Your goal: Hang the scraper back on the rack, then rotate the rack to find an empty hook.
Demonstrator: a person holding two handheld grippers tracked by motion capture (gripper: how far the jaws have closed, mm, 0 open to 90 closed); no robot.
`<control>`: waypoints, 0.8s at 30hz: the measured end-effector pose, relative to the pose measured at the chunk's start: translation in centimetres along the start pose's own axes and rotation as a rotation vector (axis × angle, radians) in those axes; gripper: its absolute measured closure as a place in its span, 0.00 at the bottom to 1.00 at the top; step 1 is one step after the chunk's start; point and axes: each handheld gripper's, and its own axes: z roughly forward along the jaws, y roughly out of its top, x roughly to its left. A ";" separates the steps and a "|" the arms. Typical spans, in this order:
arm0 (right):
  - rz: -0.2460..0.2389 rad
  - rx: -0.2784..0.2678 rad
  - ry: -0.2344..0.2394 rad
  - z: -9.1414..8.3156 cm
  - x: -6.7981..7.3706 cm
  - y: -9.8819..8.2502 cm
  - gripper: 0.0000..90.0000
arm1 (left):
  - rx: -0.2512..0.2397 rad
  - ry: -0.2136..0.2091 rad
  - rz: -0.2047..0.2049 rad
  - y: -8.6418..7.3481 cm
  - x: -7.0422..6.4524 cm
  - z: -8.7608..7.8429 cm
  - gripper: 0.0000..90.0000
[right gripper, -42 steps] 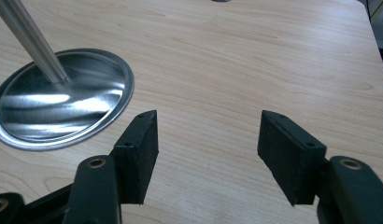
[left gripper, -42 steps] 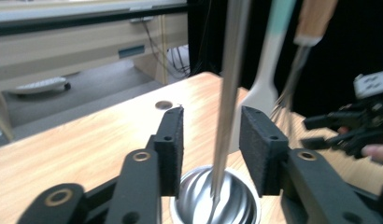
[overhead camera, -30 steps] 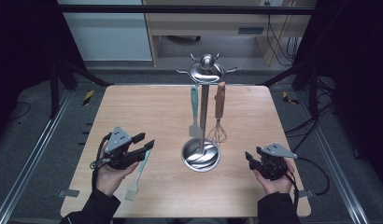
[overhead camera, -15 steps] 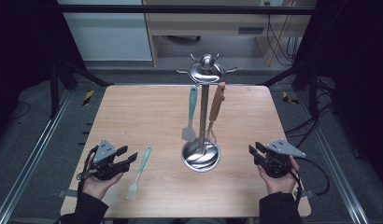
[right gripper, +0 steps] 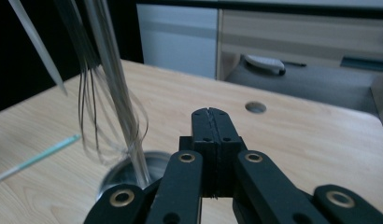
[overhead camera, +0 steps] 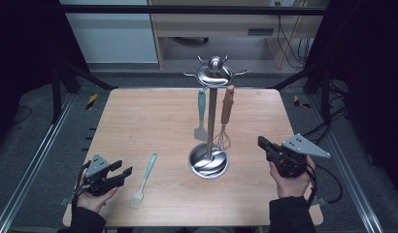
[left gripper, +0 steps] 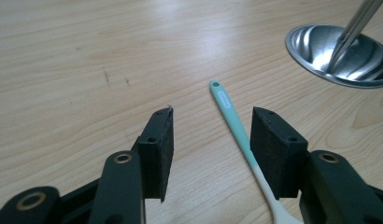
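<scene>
- Left gripper (overhead camera: 120, 174) held low over near-left part of wooden desk (overhead camera: 139, 116); jaws spread wide, nothing between the pads.
- In left gripper view, left gripper (left gripper: 212, 140) open over bare wood, pads clear of the desk surface as far as can be told.
- Teal-handled brush (overhead camera: 143, 180) flat on desk just right of left jaws; in left gripper view its handle (left gripper: 231, 116) running up between the jaws, closer to right-hand pad, passing under it, touching neither pad visibly.
- Pale brush head nearest the person, hole end of handle pointing ahead of the jaws.
- Steel utensil stand (overhead camera: 209, 160) well ahead-right of left jaws; round base dish (left gripper: 341, 56) at top right in left gripper view.
- Right gripper (overhead camera: 263, 143) held over right side of desk; jaws pressed together, holding nothing.
- In right gripper view, right gripper (right gripper: 211, 116) closed, pads flush.
- Stand just left of right jaws; wire whisk (overhead camera: 224, 138) with brown handle hanging on it, whisk (right gripper: 103, 107) ahead-left of right jaws.
- Teal spatula (overhead camera: 201, 116) hanging on stand's other side, farther from right jaws.
</scene>
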 end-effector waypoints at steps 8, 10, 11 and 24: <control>-0.004 -0.110 0.049 -0.5 1.4 3.5 1.00 | 0.014 0.016 0.007 -0.1 0.1 0.2 0.55; -0.003 -0.133 0.061 -0.5 1.7 4.3 1.00 | 0.022 0.024 0.005 -0.2 0.3 0.3 0.55; 0.001 -0.141 0.066 -0.6 1.9 4.7 1.00 | 0.026 0.026 0.002 -0.2 0.4 0.2 0.55; -0.060 -0.229 0.109 -1.1 4.1 9.6 1.00 | 0.042 0.065 -0.010 -0.2 1.1 0.4 0.54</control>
